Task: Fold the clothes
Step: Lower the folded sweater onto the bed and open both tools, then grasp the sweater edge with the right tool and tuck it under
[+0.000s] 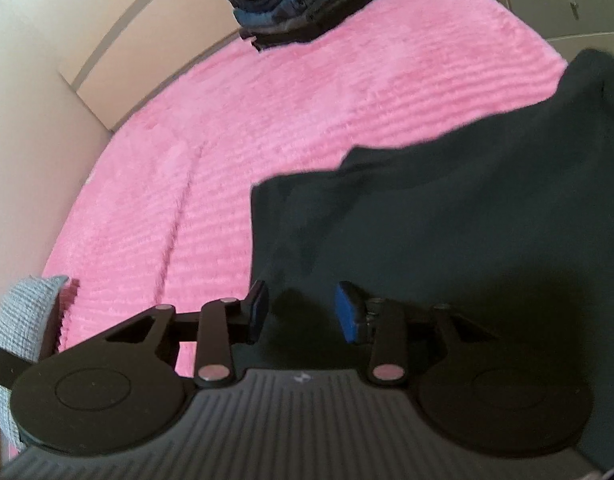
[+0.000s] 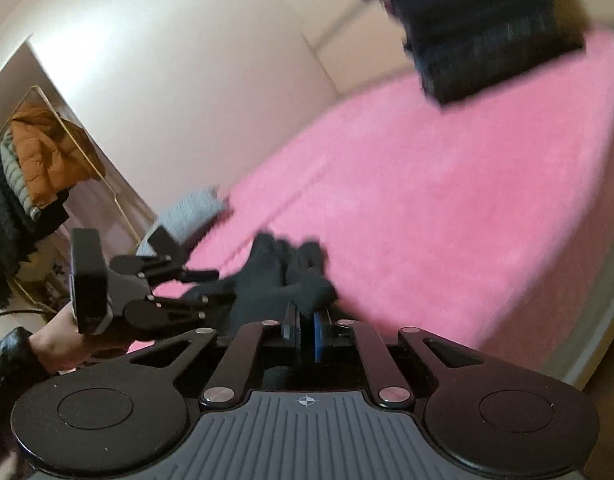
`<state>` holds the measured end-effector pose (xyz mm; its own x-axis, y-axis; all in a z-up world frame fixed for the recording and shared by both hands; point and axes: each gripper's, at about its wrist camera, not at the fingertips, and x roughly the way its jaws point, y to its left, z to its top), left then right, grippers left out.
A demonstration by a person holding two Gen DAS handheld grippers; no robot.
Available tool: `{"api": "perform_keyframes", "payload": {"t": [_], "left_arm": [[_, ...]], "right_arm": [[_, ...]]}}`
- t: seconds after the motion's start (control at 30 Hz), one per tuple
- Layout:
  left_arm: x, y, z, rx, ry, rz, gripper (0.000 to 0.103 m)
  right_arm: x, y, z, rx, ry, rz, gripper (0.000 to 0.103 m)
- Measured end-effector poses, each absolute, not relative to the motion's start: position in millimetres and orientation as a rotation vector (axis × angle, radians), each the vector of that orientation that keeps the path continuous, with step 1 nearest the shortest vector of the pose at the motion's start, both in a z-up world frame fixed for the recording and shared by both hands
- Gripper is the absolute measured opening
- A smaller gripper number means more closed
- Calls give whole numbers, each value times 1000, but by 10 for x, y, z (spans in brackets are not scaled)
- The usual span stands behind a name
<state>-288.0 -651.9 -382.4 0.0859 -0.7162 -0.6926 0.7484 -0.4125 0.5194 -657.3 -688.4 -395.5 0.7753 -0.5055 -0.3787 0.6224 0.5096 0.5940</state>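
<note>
A dark garment (image 1: pixel 447 220) hangs over the pink blanket (image 1: pixel 267 128) and fills the right half of the left wrist view. My left gripper (image 1: pixel 303 312) is open, its blue pads (image 1: pixel 349 312) apart, with the garment's lower left edge between and behind them. In the right wrist view my right gripper (image 2: pixel 305 330) is shut on a bunched part of the dark garment (image 2: pixel 283 276). The left gripper (image 2: pixel 205 288) shows there at the left, held by a hand, its fingers reaching into the same cloth.
A stack of folded dark clothes (image 1: pixel 307 4) sits at the far end of the bed, also in the right wrist view (image 2: pixel 483 24). A grey-blue knitted cushion (image 1: pixel 19 320) lies at the bed's left edge. A clothes rack with an orange jacket (image 2: pixel 43 160) stands by the wall.
</note>
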Motion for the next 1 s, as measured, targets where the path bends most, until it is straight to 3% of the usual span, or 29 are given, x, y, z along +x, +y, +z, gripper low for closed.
{"api": "perform_keyframes", "payload": {"t": [0.17, 0.33, 0.37, 0.4, 0.43, 0.7, 0.9, 1.0], "left_arm": [[-2883, -6648, -3960, 1194, 33, -1595, 33], [-2749, -6625, -3880, 1184, 48, -1536, 33], [-2688, -6580, -3841, 1191, 40, -1507, 33], [-2617, -6528, -3798, 1188, 45, -1486, 33], [-2536, -6467, -3753, 1179, 55, -1469, 33], [-2049, -5664, -3517, 1079, 129, -1416, 33], [-1878, -5727, -3657, 1015, 193, -1414, 33], [-1766, -5904, -3807, 1026, 244, -1421, 40]], "right_arm": [[-6503, -6960, -4298, 841, 275, -696, 4], [-6528, -6920, -4200, 777, 325, -714, 6], [-6543, -6903, -4169, 763, 333, -719, 15], [-6562, -6869, -4123, 742, 335, -729, 42], [-6571, -6823, -4063, 713, 333, -741, 56], [-6165, -6320, -3622, 451, 324, -625, 56], [-5693, -6464, -3978, 496, 447, -545, 56], [-5721, -6608, -4136, 521, 466, -577, 56]]}}
